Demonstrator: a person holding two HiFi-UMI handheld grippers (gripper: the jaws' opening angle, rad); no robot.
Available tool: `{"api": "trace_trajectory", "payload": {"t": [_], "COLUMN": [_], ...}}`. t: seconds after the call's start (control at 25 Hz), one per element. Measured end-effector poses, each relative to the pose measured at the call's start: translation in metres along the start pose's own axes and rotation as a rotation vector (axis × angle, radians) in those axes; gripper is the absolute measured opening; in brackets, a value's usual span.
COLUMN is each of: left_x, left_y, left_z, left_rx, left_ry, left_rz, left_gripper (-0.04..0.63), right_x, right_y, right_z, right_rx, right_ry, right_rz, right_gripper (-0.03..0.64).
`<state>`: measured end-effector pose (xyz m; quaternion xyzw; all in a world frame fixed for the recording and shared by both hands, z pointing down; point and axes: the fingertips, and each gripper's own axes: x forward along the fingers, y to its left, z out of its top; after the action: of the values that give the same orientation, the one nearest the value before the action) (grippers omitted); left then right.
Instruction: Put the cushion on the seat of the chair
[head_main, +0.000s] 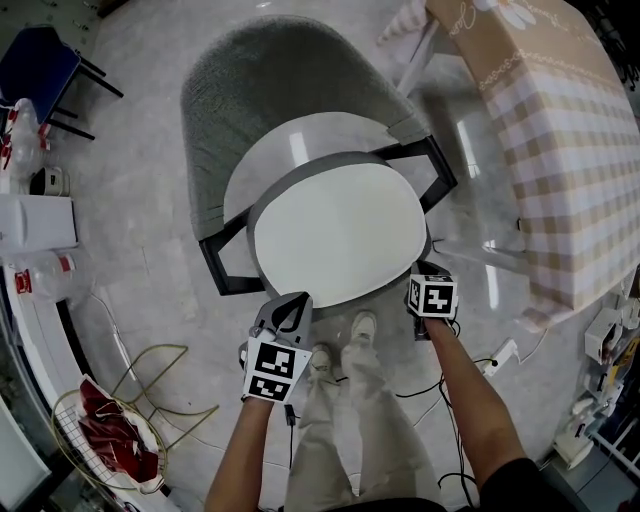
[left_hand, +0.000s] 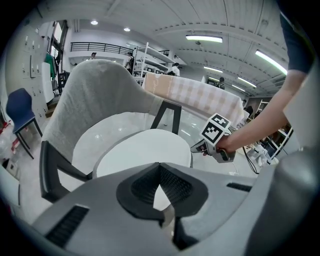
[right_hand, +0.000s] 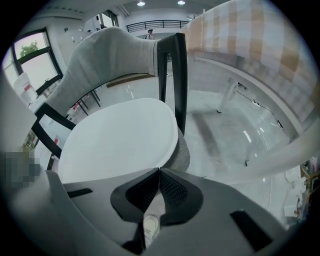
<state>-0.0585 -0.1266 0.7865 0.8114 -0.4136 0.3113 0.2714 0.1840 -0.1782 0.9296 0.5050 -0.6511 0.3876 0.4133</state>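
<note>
A round cushion (head_main: 340, 235) with a white top and a grey side lies over the front of the chair's glossy white seat (head_main: 300, 135) and sticks out past it toward me. The chair (head_main: 270, 90) has a grey curved back and black legs. My left gripper (head_main: 298, 303) is shut, its tips pinching the cushion's near-left rim (left_hand: 145, 150). My right gripper (head_main: 425, 278) is shut on the near-right rim, where the grey side (right_hand: 181, 150) shows just past the tips (right_hand: 159, 171). From the left gripper view the right gripper (left_hand: 196, 148) is seen at the cushion's far side.
A table with a checked cloth (head_main: 560, 130) stands close on the right of the chair. My legs and shoes (head_main: 362, 325) are just in front of the seat. Cables (head_main: 480, 365) trail on the floor at right, a wire basket with red cloth (head_main: 110, 430) at lower left, a blue chair (head_main: 35, 60) far left.
</note>
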Motion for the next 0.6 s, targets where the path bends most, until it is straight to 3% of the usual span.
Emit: {"api": "trace_trajectory", "payload": {"t": [0.6], "left_x": [-0.019], "left_y": [-0.002], "left_z": [0.011], "left_rx": [0.015], "left_ry": [0.004], "left_rz": [0.016], "left_gripper": [0.003], "right_x": [-0.035], "right_y": [0.006], "right_z": [0.009], "right_rx": [0.030], "right_ry": [-0.036], "right_rz": [0.019], "right_gripper": [0.018]}}
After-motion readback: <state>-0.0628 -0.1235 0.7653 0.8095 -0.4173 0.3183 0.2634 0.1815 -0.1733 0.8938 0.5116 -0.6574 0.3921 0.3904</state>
